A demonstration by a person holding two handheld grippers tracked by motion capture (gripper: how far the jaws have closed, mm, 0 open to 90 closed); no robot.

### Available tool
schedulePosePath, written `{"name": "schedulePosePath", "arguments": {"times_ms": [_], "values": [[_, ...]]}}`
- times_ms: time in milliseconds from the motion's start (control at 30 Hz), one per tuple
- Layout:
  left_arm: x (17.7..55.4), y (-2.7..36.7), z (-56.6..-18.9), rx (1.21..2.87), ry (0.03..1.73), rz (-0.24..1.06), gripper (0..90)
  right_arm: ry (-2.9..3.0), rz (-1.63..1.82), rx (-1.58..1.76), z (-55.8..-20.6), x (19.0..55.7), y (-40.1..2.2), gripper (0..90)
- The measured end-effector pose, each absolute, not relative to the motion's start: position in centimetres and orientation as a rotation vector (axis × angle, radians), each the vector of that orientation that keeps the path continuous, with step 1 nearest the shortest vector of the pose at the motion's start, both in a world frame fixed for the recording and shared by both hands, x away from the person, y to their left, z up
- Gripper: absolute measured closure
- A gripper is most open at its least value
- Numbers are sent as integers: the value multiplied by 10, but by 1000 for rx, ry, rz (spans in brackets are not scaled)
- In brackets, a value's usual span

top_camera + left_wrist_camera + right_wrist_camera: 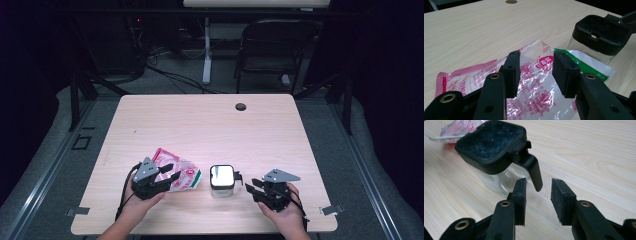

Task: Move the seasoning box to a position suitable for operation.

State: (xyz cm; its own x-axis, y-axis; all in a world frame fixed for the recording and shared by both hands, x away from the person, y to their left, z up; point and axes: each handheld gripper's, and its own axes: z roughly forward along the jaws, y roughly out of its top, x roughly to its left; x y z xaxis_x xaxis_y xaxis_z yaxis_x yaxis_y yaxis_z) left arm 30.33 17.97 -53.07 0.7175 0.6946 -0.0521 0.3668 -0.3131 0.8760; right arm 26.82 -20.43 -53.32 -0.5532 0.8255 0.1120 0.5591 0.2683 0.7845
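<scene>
From above, the packet (176,173) lies near the table's (210,125) front edge, left of the middle, the jar (222,181) just to its right. The left gripper (167,176) hovers over the packet, the right gripper (254,188) points at the jar.

Left gripper view: jaws half open, nothing pinched, so I'd drop lower and bite one film edge.

Right gripper view: jaws half open and empty, near the jar's handle (532,171). Steady the jar first.

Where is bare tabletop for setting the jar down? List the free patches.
Free: the far half of the table, from the packet and jar out to the cable hole. Crowded: the near edge, where left gripper, packet, jar and right gripper sit in a row.
</scene>
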Motion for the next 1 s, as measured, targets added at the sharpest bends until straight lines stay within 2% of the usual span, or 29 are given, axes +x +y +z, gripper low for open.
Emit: {"name": "schedulePosePath", "arguments": {"times_ms": [433,733,900,1000], "values": [[300,175,-529,1946,781,402,601,2267,1153,1385,-493,292,-190,751],[300,174,-530,1969,783,399,647,2252,1166,1360,-494,300,-175,795],[305,167,-515,1958,794,415,682,2267,1162,1361,-497,303,-172,808],[314,150,-491,1955,773,460,708,2278,1173,1369,-498,304,-171,824]]}}
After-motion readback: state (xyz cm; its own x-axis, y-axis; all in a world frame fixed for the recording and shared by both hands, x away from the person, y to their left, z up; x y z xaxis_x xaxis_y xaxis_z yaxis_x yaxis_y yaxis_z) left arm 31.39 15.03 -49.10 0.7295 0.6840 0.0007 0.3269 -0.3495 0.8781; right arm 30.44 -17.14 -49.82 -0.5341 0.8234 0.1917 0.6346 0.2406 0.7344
